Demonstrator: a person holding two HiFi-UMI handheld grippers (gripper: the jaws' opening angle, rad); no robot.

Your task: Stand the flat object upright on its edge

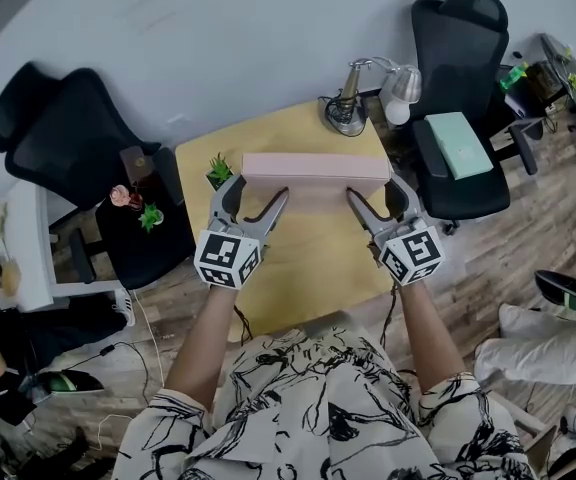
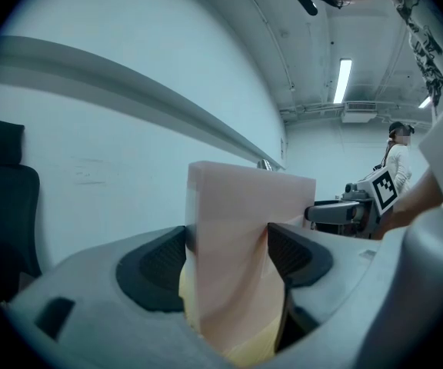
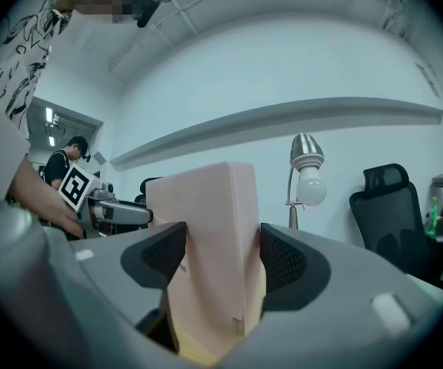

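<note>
On the pale yellow table [image 1: 298, 268], toward its far side: holds the flat pink box [image 1: 315, 168] upright, one long narrow face turned up, broad faces toward the body and toward the wall. Clamps the box's left end with the left gripper [image 2: 229, 248], both dark ribbed pads pressed against the broad faces, pink card filling the whole gap. Clamps the right end likewise with the right gripper [image 3: 221, 256], pads tight on either broad face. Holds both grippers about level with each other, marker cubes toward the body, jaws pointing away. Shows yellow tabletop directly under the box in both gripper views. Cannot tell whether the lower edge rests on the wood or hangs just clear of it.

Beyond the box, near the table's far edge and right of centre: a silver desk lamp [image 1: 383, 83] with a white bulb. Just beside the box's left end, at the table's corner: a small green plant [image 1: 218, 171]. Left of the table, a black office chair [image 1: 68, 128]. To the right, a second black chair [image 1: 463, 38] with a pale teal flat item [image 1: 458, 143] on its seat.
</note>
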